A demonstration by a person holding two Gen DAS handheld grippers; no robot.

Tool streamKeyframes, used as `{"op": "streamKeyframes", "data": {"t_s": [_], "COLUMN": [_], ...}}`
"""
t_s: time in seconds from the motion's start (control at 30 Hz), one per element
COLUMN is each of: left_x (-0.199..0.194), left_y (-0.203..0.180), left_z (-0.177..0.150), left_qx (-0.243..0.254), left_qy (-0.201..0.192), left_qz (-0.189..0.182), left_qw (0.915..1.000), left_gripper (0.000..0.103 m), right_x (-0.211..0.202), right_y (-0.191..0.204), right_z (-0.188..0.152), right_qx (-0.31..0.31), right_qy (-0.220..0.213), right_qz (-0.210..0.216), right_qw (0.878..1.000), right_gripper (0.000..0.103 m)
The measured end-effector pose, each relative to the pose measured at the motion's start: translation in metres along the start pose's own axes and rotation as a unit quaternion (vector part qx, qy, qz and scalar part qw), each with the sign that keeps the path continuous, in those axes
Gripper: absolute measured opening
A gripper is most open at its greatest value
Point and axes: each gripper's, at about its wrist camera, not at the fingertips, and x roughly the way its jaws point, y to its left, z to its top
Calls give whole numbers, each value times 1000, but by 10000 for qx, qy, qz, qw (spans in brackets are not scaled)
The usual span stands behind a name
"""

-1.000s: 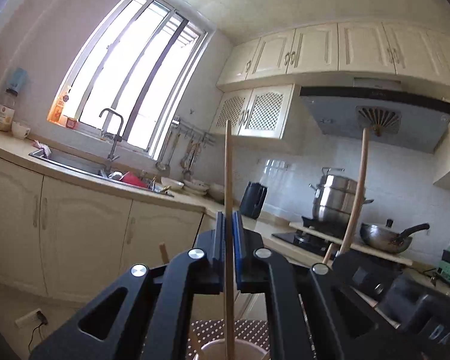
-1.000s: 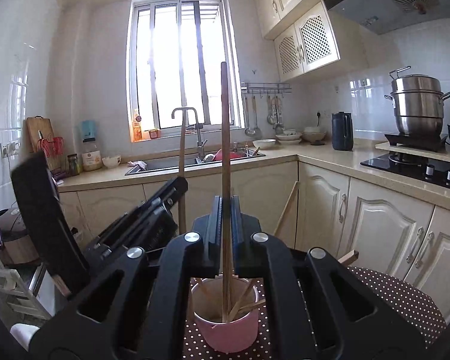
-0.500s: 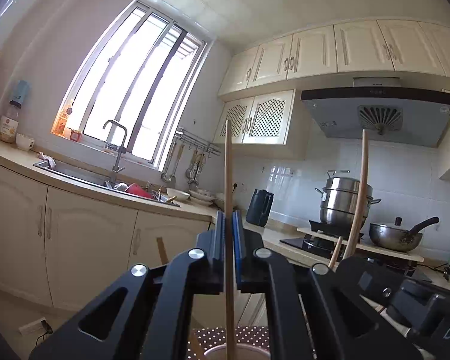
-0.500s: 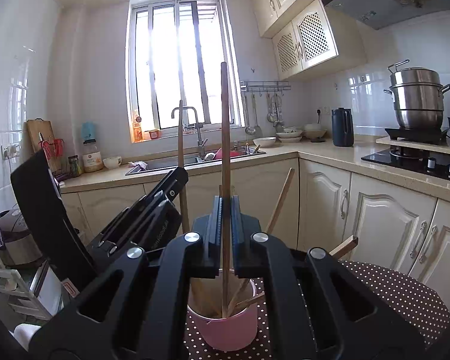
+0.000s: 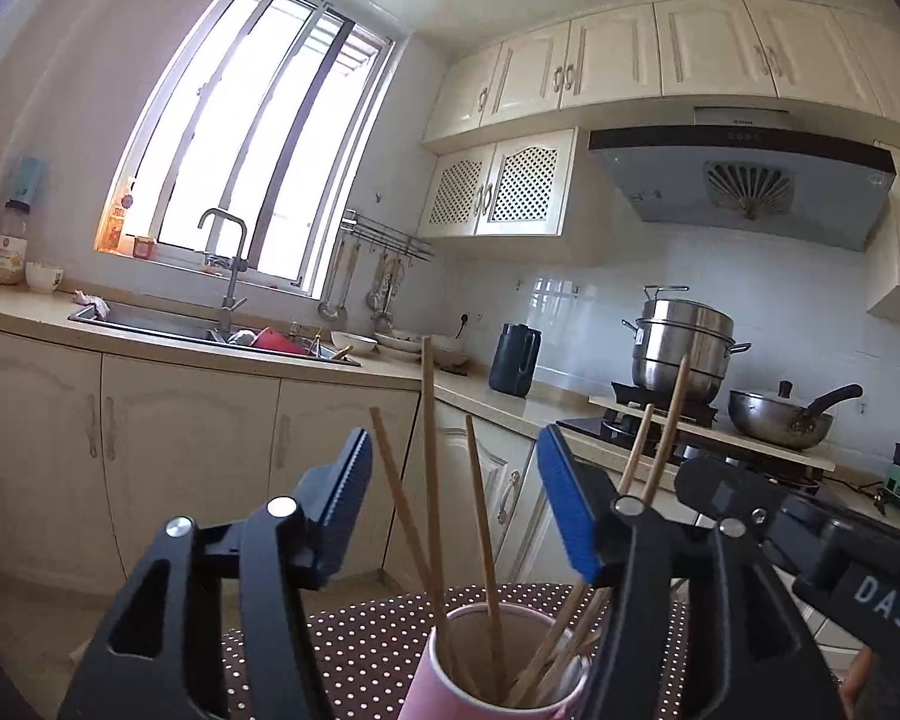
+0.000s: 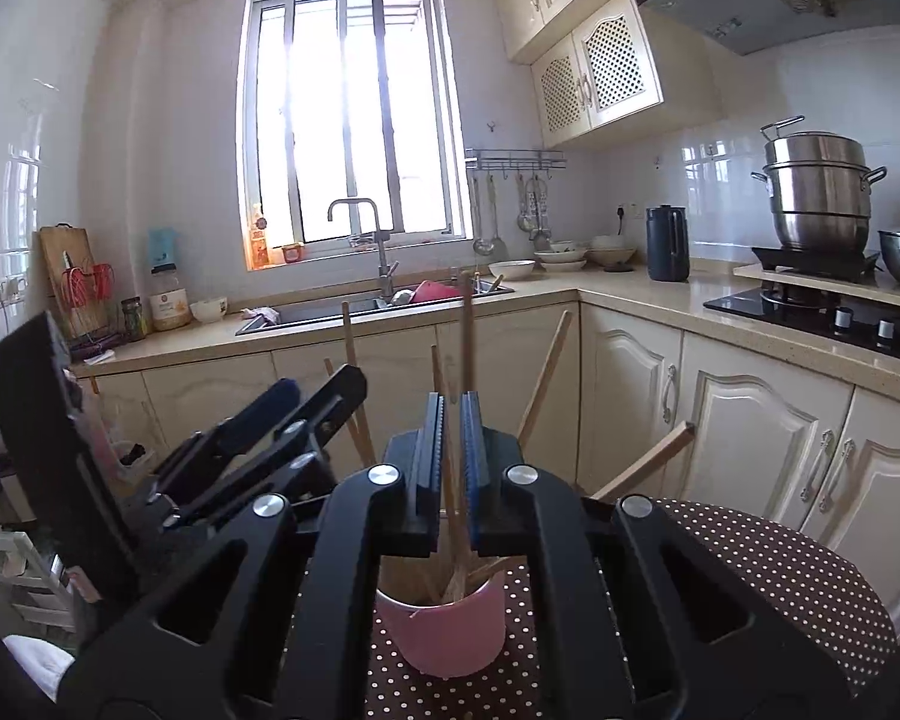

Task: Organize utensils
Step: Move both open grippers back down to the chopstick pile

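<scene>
A pink cup [image 5: 432,678] [image 6: 444,630] holds several wooden chopsticks [image 5: 480,516] on a brown dotted cloth [image 5: 354,642]. My left gripper [image 5: 453,444] is just above the cup and its jaws are opening. The blue pads [image 5: 570,510] stand wide apart, and a tall chopstick [image 5: 429,450] rises loose between them, touched by neither. In the right wrist view the left gripper [image 6: 312,390] sits to the left of the cup. My right gripper [image 6: 452,402] [image 5: 699,483] is shut on a chopstick [image 6: 465,330], whose top is blurred.
The dotted cloth covers a small round table [image 6: 780,570]. Cream cabinets [image 6: 750,432] run behind it under a counter with a sink [image 6: 360,312], a dark jug [image 6: 666,243] and a hob with steel pots [image 6: 816,192]. A pan [image 5: 780,417] sits by the hob.
The left jaws have gone from shut on a chopstick to wide apart, and that stick now stands lower in the cup. The right gripper's chopstick has slid lower between its pads.
</scene>
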Motion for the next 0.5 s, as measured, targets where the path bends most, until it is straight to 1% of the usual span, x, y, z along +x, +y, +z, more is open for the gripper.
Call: {"op": "streamKeyframes", "data": {"t_s": [0.03,0.17,0.2,0.33,0.43,0.5], "left_x": [-5,-23,-27,-44,-56,-68], "left_y": [1,5,5,5,1,-2], "left_z": [2,12,15,23,27,30], "left_qx": [13,42,38,5,63,135], "left_qy": [7,17,30,131,212,197], "left_qz": [-6,-11,-14,-104,-154,-167], "left_qw": [10000,10000,10000,9999,9996,9996], "left_gripper": [61,66,69,69,69,70], "right_x": [-3,-17,-21,-37,-51,-60], "right_y": [0,3,4,8,13,15], "right_z": [0,3,3,4,5,6], "right_qx": [0,-12,-15,-6,-10,-24], "right_qy": [-5,-18,-30,-37,-51,-65], "right_qz": [-24,-138,-166,-229,-287,-306], "right_qw": [10000,9999,9999,9997,9996,9995], "right_gripper": [7,7,7,7,7,7]}}
